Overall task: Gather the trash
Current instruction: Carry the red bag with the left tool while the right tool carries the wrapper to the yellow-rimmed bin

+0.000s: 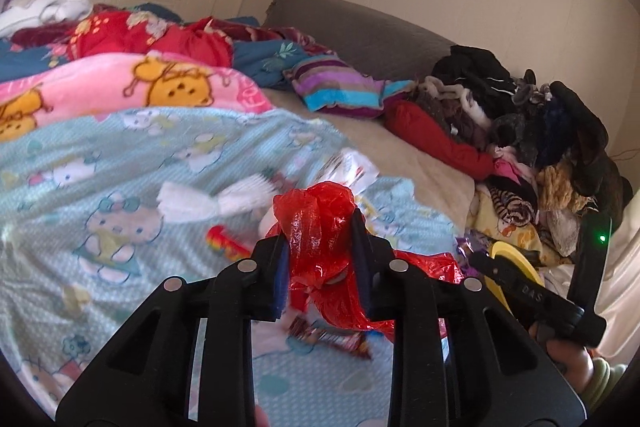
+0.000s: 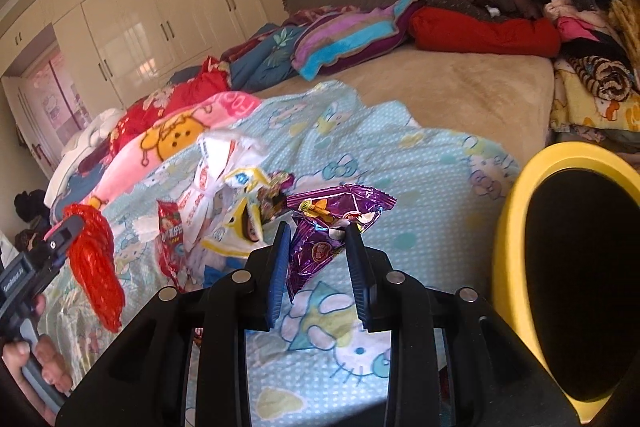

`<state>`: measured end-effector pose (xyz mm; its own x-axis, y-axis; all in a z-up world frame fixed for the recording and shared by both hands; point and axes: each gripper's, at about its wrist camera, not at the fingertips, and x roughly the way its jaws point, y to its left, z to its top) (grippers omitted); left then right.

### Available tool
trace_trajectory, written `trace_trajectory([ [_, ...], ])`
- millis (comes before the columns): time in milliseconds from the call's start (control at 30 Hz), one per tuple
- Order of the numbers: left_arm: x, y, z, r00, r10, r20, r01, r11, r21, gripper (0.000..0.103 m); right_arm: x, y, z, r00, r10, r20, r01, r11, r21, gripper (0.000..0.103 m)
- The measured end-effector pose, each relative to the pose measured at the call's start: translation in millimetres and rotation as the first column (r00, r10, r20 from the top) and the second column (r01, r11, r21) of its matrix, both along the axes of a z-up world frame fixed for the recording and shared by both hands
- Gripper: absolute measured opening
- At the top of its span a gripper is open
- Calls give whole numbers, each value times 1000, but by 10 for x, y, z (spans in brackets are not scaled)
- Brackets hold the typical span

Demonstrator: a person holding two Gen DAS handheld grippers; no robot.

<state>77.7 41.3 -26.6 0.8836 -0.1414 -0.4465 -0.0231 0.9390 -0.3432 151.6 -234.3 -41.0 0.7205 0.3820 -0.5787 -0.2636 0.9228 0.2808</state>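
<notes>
My left gripper (image 1: 320, 227) is shut on a crumpled red plastic bag (image 1: 328, 267), lifted off the blue cartoon blanket (image 1: 120, 167); in the right wrist view the red bag (image 2: 96, 267) hangs from that gripper (image 2: 70, 227). My right gripper (image 2: 318, 229) is shut on a purple foil wrapper (image 2: 340, 205) held above the blanket, left of a yellow bin (image 2: 508, 227) with a dark inside. More trash lies on the blanket: a white printed plastic bag (image 2: 216, 163), a red snack packet (image 2: 170, 243) and a yellow-white wrapper (image 2: 236, 227).
White paper (image 1: 208, 199), a red-and-yellow piece (image 1: 224, 243) and a dark wrapper (image 1: 332, 337) lie under the left gripper. Folded blankets (image 1: 140, 83) line the left, a clothes pile (image 1: 520, 131) the right. A grey headboard (image 1: 360, 31) stands behind the bed.
</notes>
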Motion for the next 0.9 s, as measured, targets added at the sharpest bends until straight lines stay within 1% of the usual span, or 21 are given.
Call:
trace_trajectory([
  [167, 102, -273, 98, 999, -45, 22, 44, 999, 23, 20, -29, -186, 108, 999, -40, 18, 40, 999, 11, 27],
  [433, 195, -661, 169, 992, -117, 39, 115, 992, 56, 20, -60, -517, 221, 993, -113, 36, 112, 993, 27, 27],
  [700, 273, -996, 213, 984, -173, 40, 170, 983, 76, 20, -91, -836, 324, 982, -178, 56, 176, 984, 42, 27],
  [900, 299, -1224, 214, 978, -208, 34, 204, 975, 88, 20, -125, -1105, 343, 969, -239, 63, 237, 971, 31, 27],
])
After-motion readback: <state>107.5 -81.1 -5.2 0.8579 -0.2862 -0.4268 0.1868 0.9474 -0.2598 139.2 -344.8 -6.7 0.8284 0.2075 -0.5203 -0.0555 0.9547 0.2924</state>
